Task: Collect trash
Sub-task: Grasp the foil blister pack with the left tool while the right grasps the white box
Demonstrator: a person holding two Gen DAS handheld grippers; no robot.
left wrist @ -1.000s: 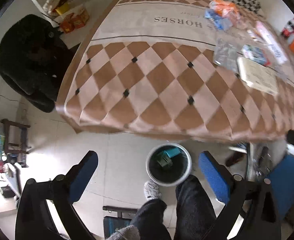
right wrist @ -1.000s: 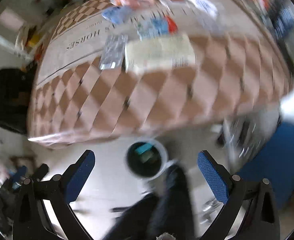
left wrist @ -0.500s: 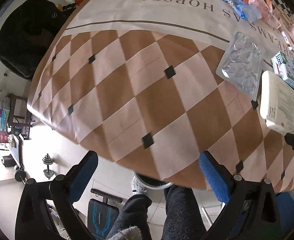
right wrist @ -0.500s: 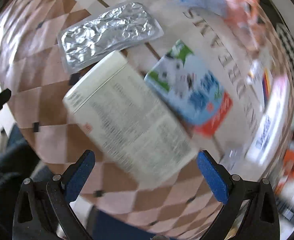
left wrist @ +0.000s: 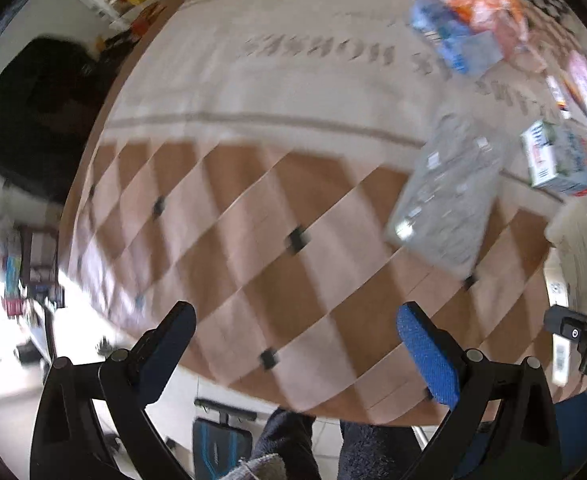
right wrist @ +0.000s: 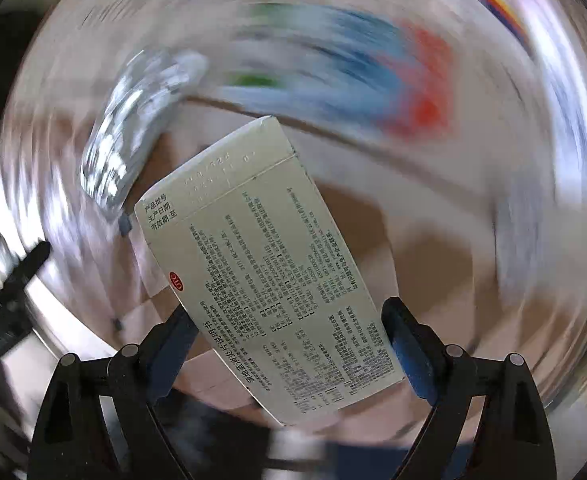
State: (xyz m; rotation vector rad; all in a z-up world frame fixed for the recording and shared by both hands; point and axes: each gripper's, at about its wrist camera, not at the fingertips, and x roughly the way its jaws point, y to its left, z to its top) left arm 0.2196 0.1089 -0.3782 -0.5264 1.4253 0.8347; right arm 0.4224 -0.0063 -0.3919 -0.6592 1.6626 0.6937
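My right gripper [right wrist: 289, 344] is shut on a white medicine box [right wrist: 253, 256] printed with small text; the box sits sharp between the blue pads while the table behind it blurs. The same box shows at the right edge of the left wrist view [left wrist: 573, 248]. My left gripper [left wrist: 297, 344] is open and empty above the near edge of the table. A silver blister pack [left wrist: 449, 196] lies on the checkered tablecloth [left wrist: 253, 220], also in the right wrist view [right wrist: 133, 132]. A blue and white carton [left wrist: 557, 160] lies further right.
Blue and orange wrappers [left wrist: 469, 20] lie at the far side of the table. A black chair [left wrist: 33, 120] stands at the left. The person's legs [left wrist: 333, 448] and an exercise bench [left wrist: 221, 440] are below the table edge. The right tool [left wrist: 581, 340] enters at right.
My right gripper closed in on the white medicine box and shut on it; the scene behind now streaks with motion. My left gripper stays open and has shifted a little over the table.
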